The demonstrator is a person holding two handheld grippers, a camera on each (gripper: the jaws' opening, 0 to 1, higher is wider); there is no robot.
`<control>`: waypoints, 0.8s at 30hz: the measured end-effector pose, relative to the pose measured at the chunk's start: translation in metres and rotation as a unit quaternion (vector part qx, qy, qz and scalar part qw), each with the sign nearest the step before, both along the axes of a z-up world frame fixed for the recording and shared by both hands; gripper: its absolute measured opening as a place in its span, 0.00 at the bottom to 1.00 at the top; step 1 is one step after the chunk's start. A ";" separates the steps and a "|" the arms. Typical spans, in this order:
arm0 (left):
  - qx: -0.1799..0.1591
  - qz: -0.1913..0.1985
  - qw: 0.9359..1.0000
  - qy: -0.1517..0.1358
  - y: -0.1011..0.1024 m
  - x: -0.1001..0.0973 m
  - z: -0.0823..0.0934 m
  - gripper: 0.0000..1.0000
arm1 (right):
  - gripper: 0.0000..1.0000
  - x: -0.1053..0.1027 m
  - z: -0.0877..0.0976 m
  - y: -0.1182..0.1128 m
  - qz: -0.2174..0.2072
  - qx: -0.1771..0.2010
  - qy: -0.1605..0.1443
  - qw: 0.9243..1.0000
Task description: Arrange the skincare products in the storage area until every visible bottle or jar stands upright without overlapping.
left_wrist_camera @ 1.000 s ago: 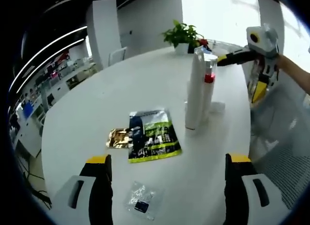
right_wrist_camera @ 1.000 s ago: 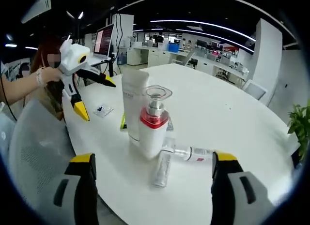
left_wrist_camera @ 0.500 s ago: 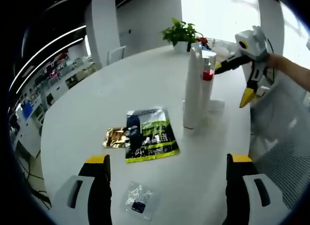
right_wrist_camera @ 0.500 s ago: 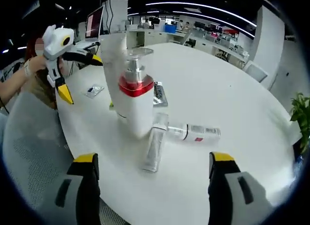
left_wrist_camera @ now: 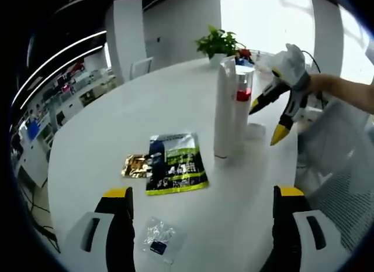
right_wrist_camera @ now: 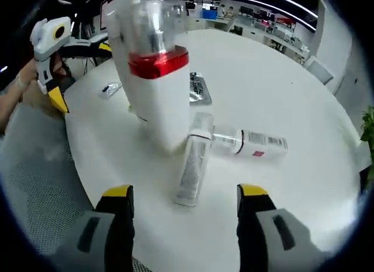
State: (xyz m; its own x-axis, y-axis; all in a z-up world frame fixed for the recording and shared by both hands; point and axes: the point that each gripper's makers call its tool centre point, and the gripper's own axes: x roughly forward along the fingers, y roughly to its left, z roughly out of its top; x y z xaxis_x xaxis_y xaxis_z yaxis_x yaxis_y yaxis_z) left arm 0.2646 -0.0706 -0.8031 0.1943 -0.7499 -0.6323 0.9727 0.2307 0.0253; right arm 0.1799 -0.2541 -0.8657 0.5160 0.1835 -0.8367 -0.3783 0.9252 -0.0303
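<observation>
Left gripper view: left gripper [left_wrist_camera: 201, 231] wide open, empty, over the table [left_wrist_camera: 105, 137] edge. Tube [left_wrist_camera: 223, 114] and pump bottle [left_wrist_camera: 242, 105] upright near the far edge; green pouch [left_wrist_camera: 174, 164], gold sachet [left_wrist_camera: 135, 165], clear bag [left_wrist_camera: 156, 241] flat. Print unreadable.

Right gripper view: right gripper [right_wrist_camera: 184, 234] wide open, empty. Two clear bottles [right_wrist_camera: 193, 167] [right_wrist_camera: 248, 142] lie touching beside the pump bottle [right_wrist_camera: 155, 73]; label text illegible.

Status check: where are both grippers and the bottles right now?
Right gripper open above two lying tubes. Left gripper open, holding nothing. Pump bottle upright beside them.
</observation>
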 end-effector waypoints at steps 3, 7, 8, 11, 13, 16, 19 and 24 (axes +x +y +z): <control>-0.003 0.004 1.000 0.002 0.001 -0.001 0.000 0.97 | 0.64 0.003 -0.005 -0.001 0.000 -0.006 0.003 1.000; -0.008 0.013 1.000 0.002 0.003 -0.001 0.004 0.97 | 0.58 0.006 -0.012 -0.003 -0.002 -0.016 0.006 1.000; -0.010 0.016 1.000 0.003 0.003 -0.001 0.005 0.97 | 0.57 0.006 -0.014 -0.003 0.000 -0.020 0.007 1.000; -0.018 0.019 1.000 0.008 0.003 -0.002 0.008 0.97 | 0.53 0.007 -0.014 -0.001 -0.005 -0.012 0.007 1.000; -0.018 0.022 1.000 0.010 0.004 -0.003 0.007 0.97 | 0.52 0.007 -0.014 -0.002 -0.004 -0.015 0.008 1.000; -0.016 0.025 1.000 0.010 0.005 -0.002 0.008 0.97 | 0.49 0.007 -0.015 0.000 -0.005 -0.004 0.016 1.000; -0.020 0.027 0.999 0.009 0.004 -0.004 0.012 0.97 | 0.48 0.008 -0.014 -0.001 -0.005 -0.008 0.014 1.000; -0.019 0.026 0.999 0.007 0.004 -0.006 0.013 0.97 | 0.38 0.005 -0.014 0.006 0.002 -0.007 0.013 1.000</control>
State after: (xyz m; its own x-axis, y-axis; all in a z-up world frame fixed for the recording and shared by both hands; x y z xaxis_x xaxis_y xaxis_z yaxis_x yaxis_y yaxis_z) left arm 0.2588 -0.0665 -0.7904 0.2248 -0.7626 -0.6065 0.9595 0.2816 0.0017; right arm 0.1852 -0.2482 -0.8798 0.4925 0.1745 -0.8526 -0.3836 0.9229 -0.0327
